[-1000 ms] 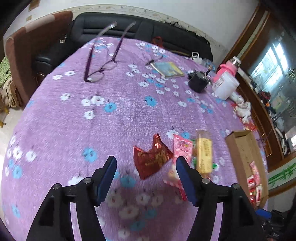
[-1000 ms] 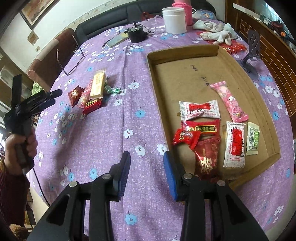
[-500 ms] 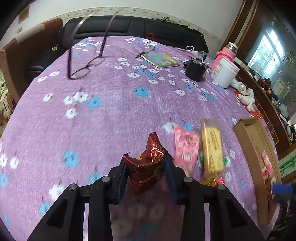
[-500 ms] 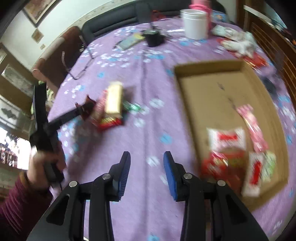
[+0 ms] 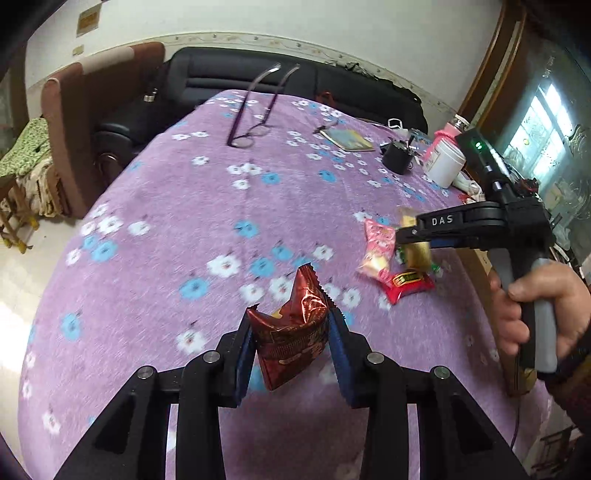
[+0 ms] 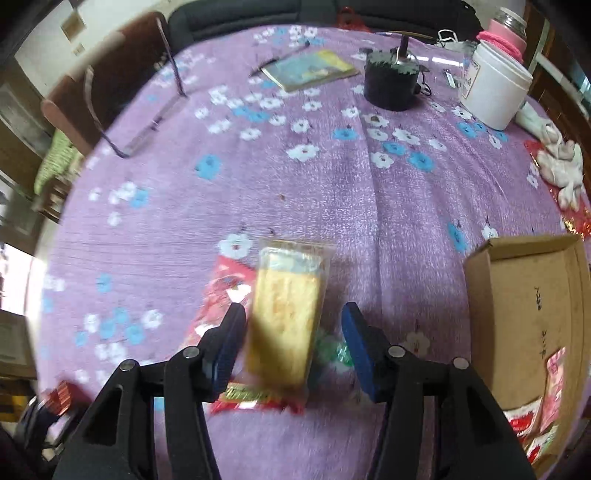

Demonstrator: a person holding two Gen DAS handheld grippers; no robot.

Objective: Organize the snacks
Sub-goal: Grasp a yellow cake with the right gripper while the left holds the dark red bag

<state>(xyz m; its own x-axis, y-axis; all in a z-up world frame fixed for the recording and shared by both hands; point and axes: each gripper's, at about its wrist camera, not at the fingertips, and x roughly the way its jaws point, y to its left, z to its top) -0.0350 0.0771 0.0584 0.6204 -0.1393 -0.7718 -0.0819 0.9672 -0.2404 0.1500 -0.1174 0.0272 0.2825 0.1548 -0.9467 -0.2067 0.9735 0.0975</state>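
L gripper (image 5: 291, 343) clamped on dark-red snack packet (image 5: 291, 332), lifted off purple tabletop (image 5: 184, 221), R gripper (image 6: 291, 332) fingers closing round yellow wafer pack (image 6: 284, 317), not yet pressing, cardboard box (image 6: 524, 314) beside.

Loose snack packets on the table are five: one dark red foil packet (image 5: 291, 341), one pink packet (image 5: 376, 243), one yellow wafer bar (image 6: 284, 325), one red packet (image 5: 408, 282) and one small green sweet (image 6: 332, 350). There is one cardboard box (image 6: 524, 295) at the right, one pair of glasses (image 5: 255, 107) far, one booklet (image 6: 310, 70), one black pot (image 6: 389, 83), one white jar (image 6: 493, 86) and one pink-capped bottle (image 6: 506, 31).
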